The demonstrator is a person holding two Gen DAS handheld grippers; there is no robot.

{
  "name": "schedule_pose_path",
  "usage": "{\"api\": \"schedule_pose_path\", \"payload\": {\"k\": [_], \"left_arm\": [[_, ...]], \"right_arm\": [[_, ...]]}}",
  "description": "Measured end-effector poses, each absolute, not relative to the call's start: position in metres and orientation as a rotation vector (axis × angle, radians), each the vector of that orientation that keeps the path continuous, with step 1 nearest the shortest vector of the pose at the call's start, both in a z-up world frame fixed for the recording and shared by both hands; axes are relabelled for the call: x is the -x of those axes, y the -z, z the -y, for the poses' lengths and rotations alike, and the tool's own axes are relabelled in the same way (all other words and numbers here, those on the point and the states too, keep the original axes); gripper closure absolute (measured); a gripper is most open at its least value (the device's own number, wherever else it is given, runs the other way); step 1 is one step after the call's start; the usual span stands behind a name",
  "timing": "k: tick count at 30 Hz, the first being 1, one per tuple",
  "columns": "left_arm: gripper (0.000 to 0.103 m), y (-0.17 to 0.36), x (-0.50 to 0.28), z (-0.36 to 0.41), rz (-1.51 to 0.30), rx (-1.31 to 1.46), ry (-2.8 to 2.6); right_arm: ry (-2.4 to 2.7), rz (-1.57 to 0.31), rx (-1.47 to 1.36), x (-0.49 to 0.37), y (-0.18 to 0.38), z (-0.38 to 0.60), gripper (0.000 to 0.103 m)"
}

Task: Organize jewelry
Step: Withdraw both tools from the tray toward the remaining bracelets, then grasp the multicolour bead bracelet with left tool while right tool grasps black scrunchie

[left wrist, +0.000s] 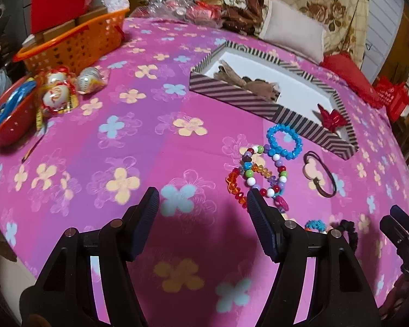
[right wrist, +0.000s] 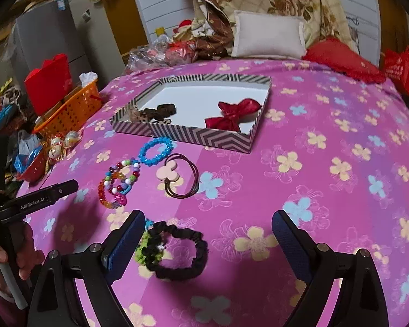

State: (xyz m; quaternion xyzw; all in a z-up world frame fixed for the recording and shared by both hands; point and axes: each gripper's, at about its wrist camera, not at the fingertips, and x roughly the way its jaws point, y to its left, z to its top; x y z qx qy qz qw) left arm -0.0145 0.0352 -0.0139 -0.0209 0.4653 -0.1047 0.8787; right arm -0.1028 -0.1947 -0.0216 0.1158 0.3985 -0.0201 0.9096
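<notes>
Black fingers [right wrist: 286, 234] of the right gripper [right wrist: 208, 226] are seen spread wide above the pink flowered bed cover [right wrist: 327, 190], with nothing clasped. Between them, nearer the left finger, a black scrunchie [right wrist: 182, 253] lies flat on the cover, with a green knitted piece [right wrist: 141, 248] touching its left side; no pad presses on either.

In the left wrist view, the left gripper [left wrist: 203, 204] is likewise released, its fingers [left wrist: 147, 207] parted over bare cover. Its right finger tip stands just in front of a heap of mixed bead bracelets [left wrist: 256, 174], though contact cannot be told.

Just beyond the bracelets, toward the head of the bed, a blue bead bracelet [left wrist: 285, 141] is laid. Beside it, a brown hair tie with a pale pink charm [right wrist: 169, 174] is spread out.

Further toward the pillows, a shallow striped box [right wrist: 193, 135] is set on the cover. Inside it, a red bow [right wrist: 231, 114] rests by the right wall, and dark brown hair pieces [right wrist: 161, 110] are gathered by the left wall.

At the left edge of the bed, an orange basket [left wrist: 76, 43] and a red bowl [left wrist: 11, 130] are placed, with wrapped ornaments [left wrist: 60, 90] between them.
</notes>
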Motion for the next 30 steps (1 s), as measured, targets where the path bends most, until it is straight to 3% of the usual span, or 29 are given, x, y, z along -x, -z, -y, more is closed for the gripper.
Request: {"api": "schedule_pose_path", "payload": {"k": [24, 30], "left_arm": [[0.036, 0.044, -0.063, 0.008, -1.144, 0.037, 0.28], [0.036, 0.046, -0.064, 0.014, -1.128, -0.002, 0.258]], "right_arm": [[-0.036, -0.893, -0.14, 0.118, 0.042, 0.193, 0.011], [-0.038, -0.91, -0.073, 0.111, 0.049, 0.181, 0.033]]}}
